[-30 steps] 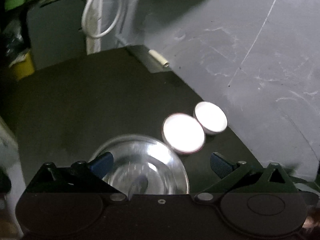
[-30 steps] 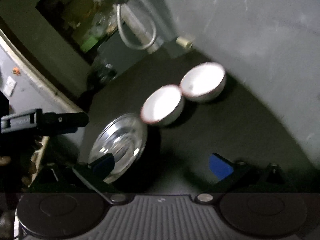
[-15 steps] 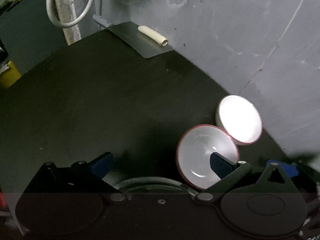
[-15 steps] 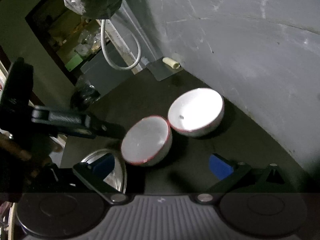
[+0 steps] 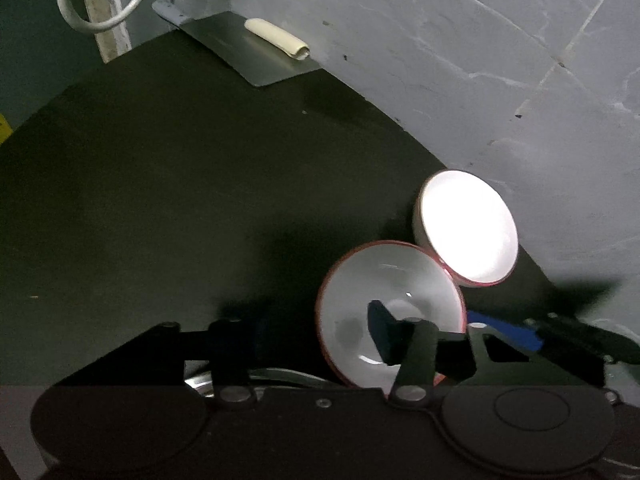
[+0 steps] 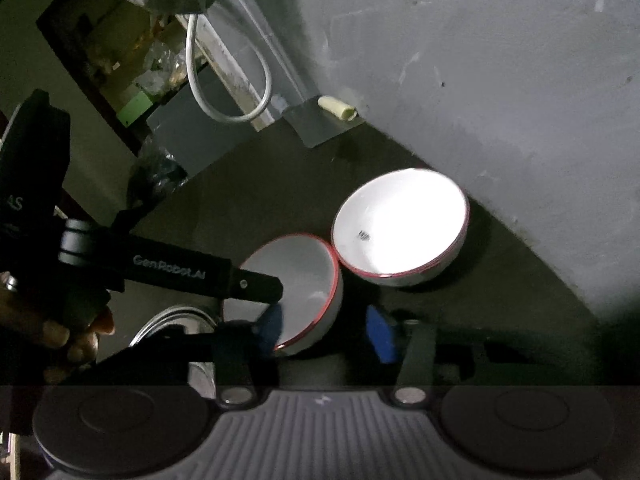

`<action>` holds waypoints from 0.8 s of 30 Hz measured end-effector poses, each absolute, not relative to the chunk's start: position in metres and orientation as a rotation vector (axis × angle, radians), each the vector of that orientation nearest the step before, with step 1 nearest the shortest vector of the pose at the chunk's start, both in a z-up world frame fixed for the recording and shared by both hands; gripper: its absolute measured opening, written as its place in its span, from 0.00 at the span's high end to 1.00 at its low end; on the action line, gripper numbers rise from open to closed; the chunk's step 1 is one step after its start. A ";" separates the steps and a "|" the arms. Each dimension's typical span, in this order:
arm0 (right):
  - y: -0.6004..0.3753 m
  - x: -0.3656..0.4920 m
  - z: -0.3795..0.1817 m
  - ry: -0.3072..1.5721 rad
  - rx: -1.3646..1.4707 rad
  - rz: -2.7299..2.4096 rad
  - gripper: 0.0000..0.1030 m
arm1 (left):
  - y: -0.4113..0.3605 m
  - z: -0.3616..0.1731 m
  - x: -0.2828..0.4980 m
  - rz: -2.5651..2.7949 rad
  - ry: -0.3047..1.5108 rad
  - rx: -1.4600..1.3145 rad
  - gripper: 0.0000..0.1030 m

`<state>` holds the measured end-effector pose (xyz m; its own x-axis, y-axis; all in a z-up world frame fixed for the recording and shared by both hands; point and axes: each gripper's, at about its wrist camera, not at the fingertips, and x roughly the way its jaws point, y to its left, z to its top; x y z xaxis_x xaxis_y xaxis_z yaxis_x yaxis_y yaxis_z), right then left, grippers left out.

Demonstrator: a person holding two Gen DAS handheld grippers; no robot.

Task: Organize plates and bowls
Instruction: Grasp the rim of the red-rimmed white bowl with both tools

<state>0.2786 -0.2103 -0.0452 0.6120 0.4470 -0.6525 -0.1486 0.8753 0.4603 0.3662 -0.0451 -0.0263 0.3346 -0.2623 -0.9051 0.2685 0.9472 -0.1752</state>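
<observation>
Two white bowls with thin red rims sit on the dark counter (image 5: 168,200), close to the grey wall (image 5: 500,60). The near bowl (image 6: 298,276) and the far bowl (image 6: 400,220) touch at their rims, and the far one stands just beside the wall. Both are upright. The near bowl holds no food; only gripper fingers reach into it. The far bowl is brightly lit and shows a small dark mark on its inner side. Left of the near bowl, at the near edge, a shiny metal plate (image 6: 172,320) lies partly hidden.

The left gripper (image 5: 316,332) has just been closing, with the left wall of the near bowl between its fingers; whether the pads already press on it I cannot tell. The right gripper (image 6: 324,330) has also just been closing, and the near right rim of the same bowl is between its blue pads, which seem not yet touching.

At the far end of the counter a flat metal sheet (image 5: 256,56) carries a small cream roll (image 5: 276,38).
</observation>
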 end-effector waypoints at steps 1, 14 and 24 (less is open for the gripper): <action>-0.210 0.278 -0.046 0.849 0.385 0.356 0.62 | -0.047 -0.026 0.365 -0.354 1.179 0.004 0.58; -0.218 0.271 -0.047 0.872 0.416 0.360 0.79 | -0.046 -0.018 0.350 -0.355 1.154 -0.025 0.85; -0.238 0.245 -0.037 0.842 0.412 0.355 0.85 | -0.062 0.002 0.307 -0.331 1.095 -0.036 0.87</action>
<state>0.2447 -0.2383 -0.0371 0.6163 0.4582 -0.6405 -0.1396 0.8640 0.4838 0.3070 -0.0625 0.0019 0.4144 -0.2810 -0.8656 0.2458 0.9504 -0.1908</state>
